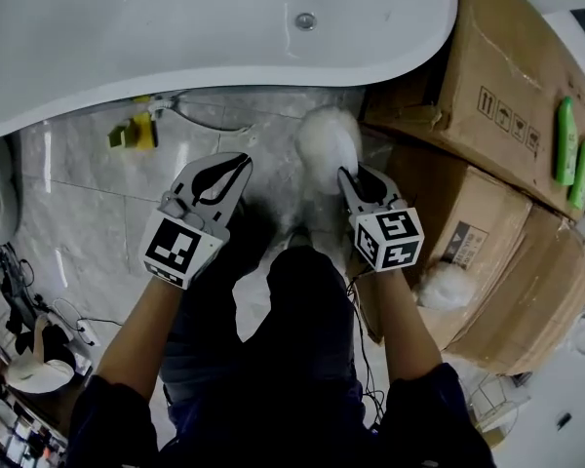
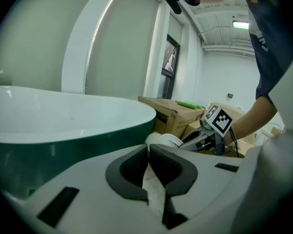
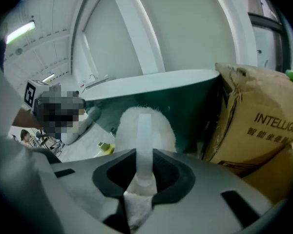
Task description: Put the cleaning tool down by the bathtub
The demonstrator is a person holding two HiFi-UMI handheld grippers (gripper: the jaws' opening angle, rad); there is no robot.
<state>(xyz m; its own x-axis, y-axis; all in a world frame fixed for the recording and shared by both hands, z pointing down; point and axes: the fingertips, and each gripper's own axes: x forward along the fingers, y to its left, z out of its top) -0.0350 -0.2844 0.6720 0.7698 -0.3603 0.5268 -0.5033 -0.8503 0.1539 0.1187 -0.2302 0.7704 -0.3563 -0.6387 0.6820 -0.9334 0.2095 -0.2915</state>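
**Carrying step, just short of set-down.** The right gripper (image 1: 351, 177) is clamped on the pale plastic handle of the cleaning tool (image 1: 327, 142), whose fluffy white head projects past the jaws. The right gripper view shows the handle pinched between both pads. The tool hangs over the marble floor (image 1: 88, 174), in the gap between the outer wall of the bathtub (image 1: 175, 84) and the cardboard boxes (image 1: 487, 66), with its head near the tub's rim. Whether the head touches the floor cannot be told. The left gripper (image 1: 240, 167), beside the right and apart from the tool, has its jaws drawn together on nothing; only floor shows through the slit behind the tips. A small yellow object (image 1: 136, 133) lies on the floor at the tub's foot, further left. Next move, as judged: lower the head until it rests on the floor against the tub's base, clear of the box corner, then part the right jaws and withdraw along the handle so the light tool neither drags nor tips
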